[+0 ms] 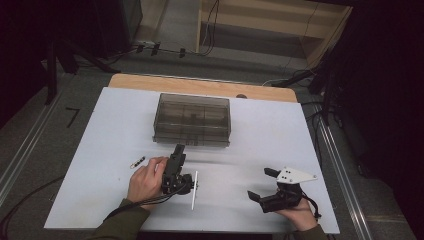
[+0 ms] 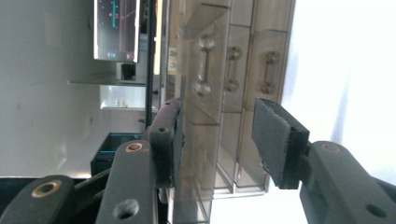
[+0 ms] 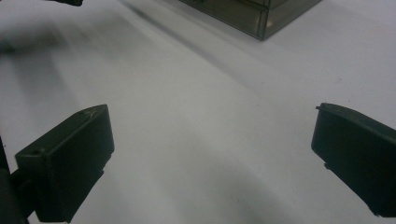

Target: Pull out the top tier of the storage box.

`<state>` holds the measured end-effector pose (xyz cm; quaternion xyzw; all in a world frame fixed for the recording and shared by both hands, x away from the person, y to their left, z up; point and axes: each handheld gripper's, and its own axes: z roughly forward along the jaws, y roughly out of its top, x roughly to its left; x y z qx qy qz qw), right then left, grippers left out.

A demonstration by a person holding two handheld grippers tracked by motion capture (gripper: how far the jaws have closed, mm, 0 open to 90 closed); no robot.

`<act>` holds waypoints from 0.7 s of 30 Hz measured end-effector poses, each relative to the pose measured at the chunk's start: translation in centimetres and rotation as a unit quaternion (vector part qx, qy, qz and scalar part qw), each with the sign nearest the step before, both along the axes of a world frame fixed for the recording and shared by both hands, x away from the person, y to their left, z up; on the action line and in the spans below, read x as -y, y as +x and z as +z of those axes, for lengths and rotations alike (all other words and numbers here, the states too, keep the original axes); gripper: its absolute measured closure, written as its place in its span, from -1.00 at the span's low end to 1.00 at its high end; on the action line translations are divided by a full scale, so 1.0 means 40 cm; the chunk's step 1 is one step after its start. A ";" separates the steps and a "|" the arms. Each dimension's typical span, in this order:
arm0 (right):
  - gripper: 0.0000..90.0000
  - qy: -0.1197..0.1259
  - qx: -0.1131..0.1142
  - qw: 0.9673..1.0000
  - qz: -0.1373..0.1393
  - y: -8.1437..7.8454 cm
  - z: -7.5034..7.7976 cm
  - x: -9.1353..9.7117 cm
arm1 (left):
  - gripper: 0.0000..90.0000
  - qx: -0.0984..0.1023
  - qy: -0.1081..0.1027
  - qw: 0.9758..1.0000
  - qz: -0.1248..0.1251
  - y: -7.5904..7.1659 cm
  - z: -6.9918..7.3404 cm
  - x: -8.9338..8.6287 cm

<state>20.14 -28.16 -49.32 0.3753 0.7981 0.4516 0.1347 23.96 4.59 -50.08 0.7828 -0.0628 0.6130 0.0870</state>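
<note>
Sitting on the white table (image 1: 260, 130) toward its far side, the smoky clear plastic box (image 1: 192, 119) is the thing the left gripper (image 1: 179, 150) reaches for. That gripper lies turned on its side, its tips right at the box's near edge. In the left gripper view the box (image 2: 224, 93) stands between the two jaws, which are parted: the right pad hangs clear of the plastic, while the left one lies so close along the wall that contact cannot be ruled out. Small dumbbell-shaped metal parts (image 2: 204, 65) show blurred through the walls. A small dark item (image 1: 138, 161) lies just left of the left hand (image 1: 145, 181), too small to identify. Well apart, near the table's front right, the right gripper (image 1: 260, 184) rests released, jaws wide over bare table.
</note>
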 end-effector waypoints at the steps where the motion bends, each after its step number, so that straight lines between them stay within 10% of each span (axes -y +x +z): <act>1: -1.00 0.000 0.001 1.000 0.000 -0.001 0.000 -0.001 | 0.08 -0.003 -0.001 1.000 0.001 -0.004 -0.003 -0.007; 21: -1.00 -0.002 0.001 1.000 -0.003 -0.003 -0.001 0.001 | -0.40 -0.010 -0.010 1.000 0.010 -0.028 -0.009 -0.021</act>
